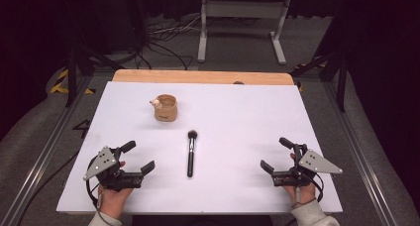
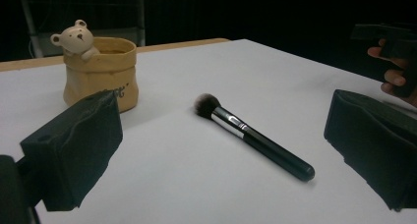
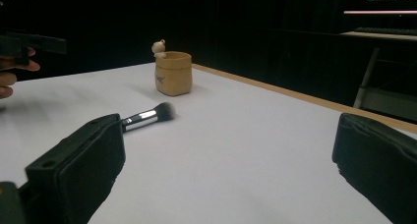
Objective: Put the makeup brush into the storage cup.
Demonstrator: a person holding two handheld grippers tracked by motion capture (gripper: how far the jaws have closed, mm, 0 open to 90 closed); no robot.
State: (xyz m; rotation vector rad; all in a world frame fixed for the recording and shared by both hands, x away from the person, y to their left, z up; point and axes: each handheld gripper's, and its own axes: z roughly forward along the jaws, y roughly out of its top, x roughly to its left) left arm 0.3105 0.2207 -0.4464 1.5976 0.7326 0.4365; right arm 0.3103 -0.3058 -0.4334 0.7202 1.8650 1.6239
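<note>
Resting wide and empty on the bench (image 1: 247, 112), left claw (image 1: 138, 157) and right claw (image 1: 275, 154) flank the untouched brush (image 1: 190, 155), so a pickup toward the bear pot (image 1: 165, 108) looks likeliest next.

Dim room, grey floor (image 1: 237, 47) strewn with cables (image 1: 166, 35), white metal stand (image 1: 242, 18) beyond table.
</note>
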